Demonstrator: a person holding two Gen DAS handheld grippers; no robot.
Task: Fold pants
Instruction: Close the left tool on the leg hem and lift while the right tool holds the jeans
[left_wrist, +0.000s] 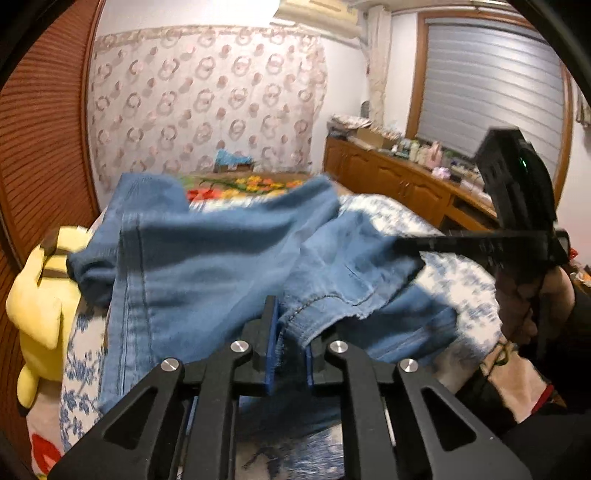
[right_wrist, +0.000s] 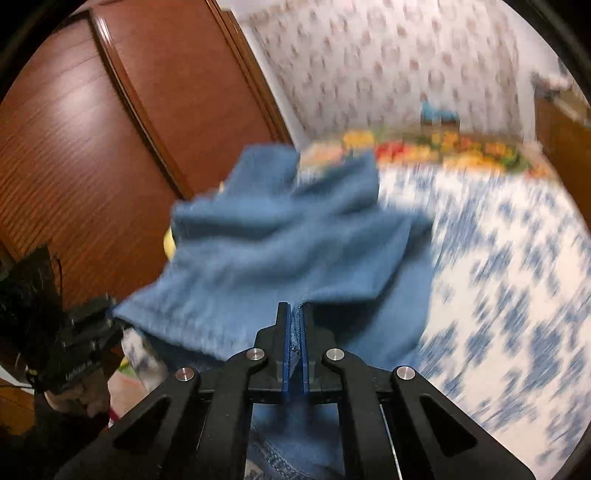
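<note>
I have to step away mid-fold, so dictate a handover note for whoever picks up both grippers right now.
Left gripper: jaws shut on the frayed hem of the blue denim pants.
Right gripper: jaws shut on another edge of the same pants.
Pants: bunched and partly lifted over the blue-and-white floral bedspread, beside a yellow plush toy.
Done: both edges gripped.
Left: spread the pants flat, then fold; no neat fold is visible yet.
</note>
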